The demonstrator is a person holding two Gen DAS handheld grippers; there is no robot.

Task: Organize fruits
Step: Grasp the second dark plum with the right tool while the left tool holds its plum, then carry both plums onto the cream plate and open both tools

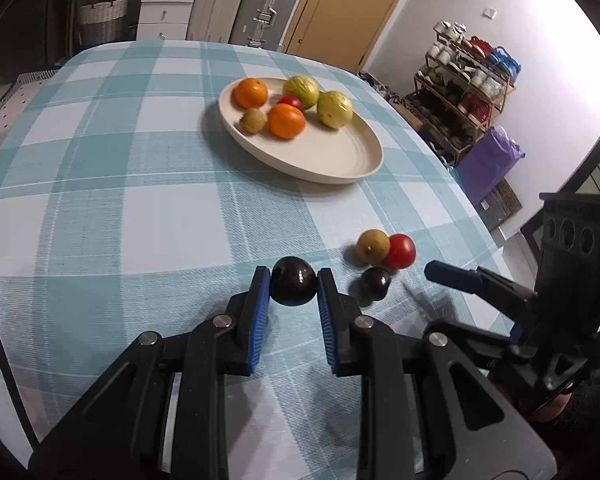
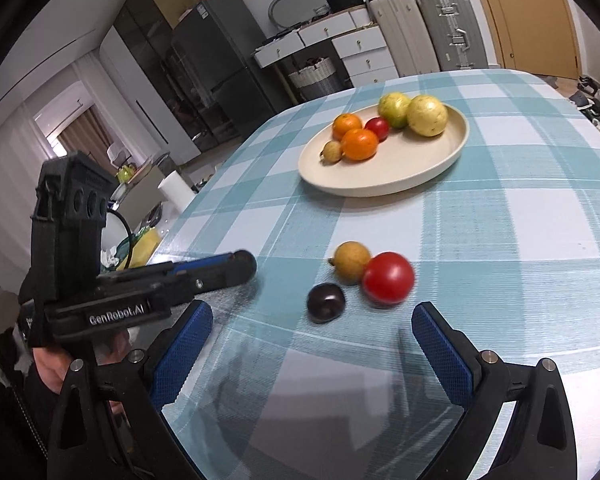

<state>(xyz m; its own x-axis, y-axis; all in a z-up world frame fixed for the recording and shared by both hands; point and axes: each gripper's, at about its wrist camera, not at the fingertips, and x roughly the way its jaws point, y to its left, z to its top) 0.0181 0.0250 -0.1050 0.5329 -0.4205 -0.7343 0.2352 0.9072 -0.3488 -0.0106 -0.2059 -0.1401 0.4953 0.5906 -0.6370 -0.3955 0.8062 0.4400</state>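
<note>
My left gripper (image 1: 293, 280) is shut on a dark plum (image 1: 293, 286) just above the checked tablecloth. A second dark plum (image 1: 375, 283), a brown longan-like fruit (image 1: 373, 246) and a red tomato (image 1: 399, 251) lie close together to its right. The same three show in the right wrist view: plum (image 2: 325, 303), brown fruit (image 2: 352, 261), tomato (image 2: 388, 278). My right gripper (image 2: 312, 354) is open and empty, just short of them. The cream plate (image 1: 332, 156) holds two oranges, two yellow-green fruits, a small red one and a small brown one.
The table (image 1: 100, 184) has a blue and white checked cloth. Its right edge runs near the loose fruits. A shoe rack (image 1: 460, 92) and a purple bag (image 1: 488, 160) stand beyond that edge. Suitcases, drawers and a door stand behind the table.
</note>
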